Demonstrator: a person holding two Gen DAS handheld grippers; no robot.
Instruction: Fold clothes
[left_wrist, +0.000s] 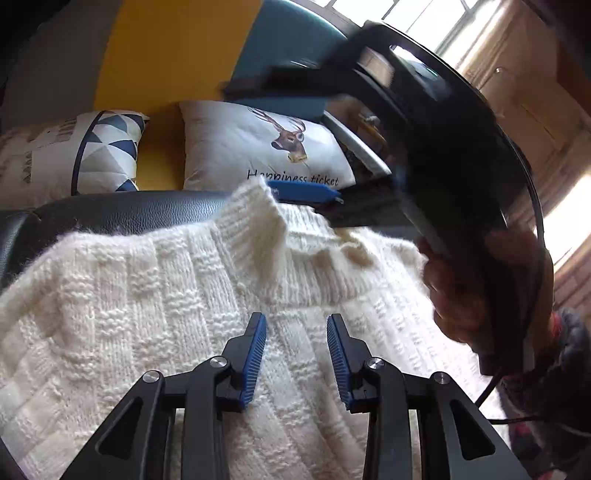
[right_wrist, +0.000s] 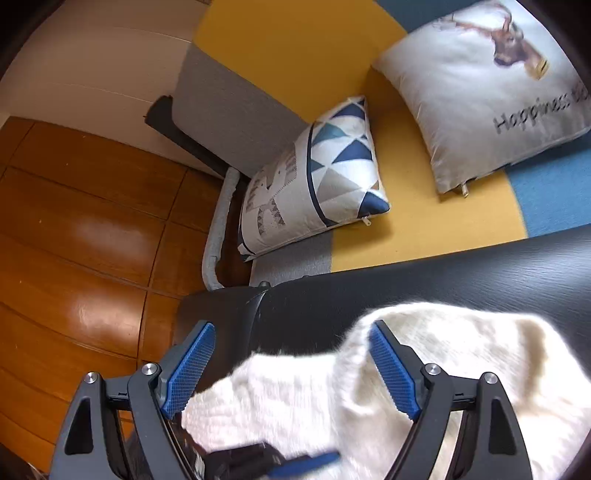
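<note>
1. Left gripper (left_wrist: 296, 354): jaws spread apart, grasping nothing, poised just above the white knit sweater (left_wrist: 147, 314).
2. Sweater lies spread on the black leather surface (left_wrist: 122, 212), directly beneath and ahead of that gripper; its ribbed collar (left_wrist: 258, 221) stands raised ahead.
3. Right gripper (right_wrist: 291, 365): jaws wide apart, empty, sweater fabric between and below its fingers.
4. Deer-print cushion (left_wrist: 258, 147) and triangle-patterned cushion (right_wrist: 314, 177) sit well beyond both grippers.
</note>
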